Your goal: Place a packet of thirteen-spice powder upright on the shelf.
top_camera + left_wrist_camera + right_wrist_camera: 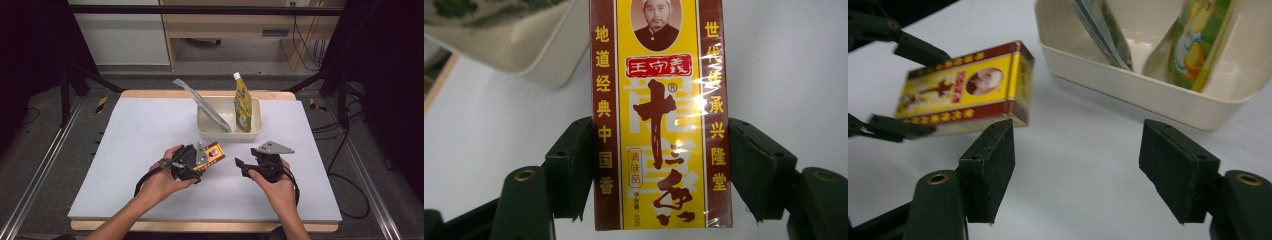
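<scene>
A red and yellow seasoning box (659, 125) with Chinese lettering is clamped by its long sides between the jaws of my left gripper (200, 162), which holds it just above the table. The same seasoning box (965, 90) appears raised to the left in the right gripper view, and as the seasoning box (212, 154) in the high view, in front of the bin. My right gripper (239, 163) sits to its right near the table, its jaws wide apart with nothing between them, also seen as my right gripper (1078, 172).
A cream plastic bin (227, 134) stands behind the grippers and holds a flat silvery pouch (202, 105) leaning left and an upright yellow-green spouted pouch (242, 102). The white table top (140, 135) spreads around it, with dark frame rails at both sides.
</scene>
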`<state>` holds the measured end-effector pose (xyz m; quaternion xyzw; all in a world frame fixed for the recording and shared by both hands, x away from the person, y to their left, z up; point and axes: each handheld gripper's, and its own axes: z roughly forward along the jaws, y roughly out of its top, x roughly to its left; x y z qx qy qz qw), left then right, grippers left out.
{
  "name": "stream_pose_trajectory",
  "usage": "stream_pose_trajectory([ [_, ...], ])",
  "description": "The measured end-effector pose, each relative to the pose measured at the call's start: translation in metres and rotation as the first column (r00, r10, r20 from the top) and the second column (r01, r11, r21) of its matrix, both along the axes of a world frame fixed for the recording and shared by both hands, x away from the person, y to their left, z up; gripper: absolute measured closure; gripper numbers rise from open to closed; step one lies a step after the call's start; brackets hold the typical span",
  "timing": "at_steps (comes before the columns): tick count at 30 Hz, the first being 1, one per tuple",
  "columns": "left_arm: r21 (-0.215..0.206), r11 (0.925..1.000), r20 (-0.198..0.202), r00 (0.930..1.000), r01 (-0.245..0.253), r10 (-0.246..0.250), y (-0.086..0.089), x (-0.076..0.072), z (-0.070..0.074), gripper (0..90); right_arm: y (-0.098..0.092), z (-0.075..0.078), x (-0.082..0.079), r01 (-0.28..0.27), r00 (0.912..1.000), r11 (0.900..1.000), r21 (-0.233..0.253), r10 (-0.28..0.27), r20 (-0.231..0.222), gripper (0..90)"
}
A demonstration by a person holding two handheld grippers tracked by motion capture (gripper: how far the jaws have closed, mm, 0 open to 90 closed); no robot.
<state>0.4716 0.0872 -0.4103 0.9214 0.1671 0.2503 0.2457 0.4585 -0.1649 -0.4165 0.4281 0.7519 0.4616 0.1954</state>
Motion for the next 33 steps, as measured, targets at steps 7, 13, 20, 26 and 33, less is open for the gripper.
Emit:
stream_pose_trajectory([
  [7,-0.027,0.9988,0.084,0.9958,0.040,-0.037,-0.004,-0.010,-0.001,32.1,0.011,0.006,0.002,-0.083,0.9957,0.996,0.029,0.084,-0.038,31.2],
  [13,-0.041,0.9975,0.112,0.9923,0.057,-0.052,-0.002,-0.014,-0.004,32.1,0.024,0.006,0.007,-0.150,0.9829,0.986,0.073,0.157,-0.096,30.6],
  [20,-0.067,0.9955,0.125,0.9904,0.067,-0.059,-0.001,-0.018,-0.003,32.1,0.030,0.010,0.023,-0.174,0.9715,0.974,0.143,0.193,-0.138,30.8],
  [26,-0.091,0.9932,0.131,0.9896,0.072,-0.060,0.000,-0.020,0.000,32.0,0.033,0.009,0.034,-0.186,0.9602,0.966,0.181,0.218,-0.175,31.1],
  [33,-0.134,0.9879,0.149,0.9872,0.079,-0.058,0.001,-0.022,0.005,32.0,0.037,0.008,0.041,-0.207,0.9461,0.956,0.207,0.249,-0.207,32.2],
])
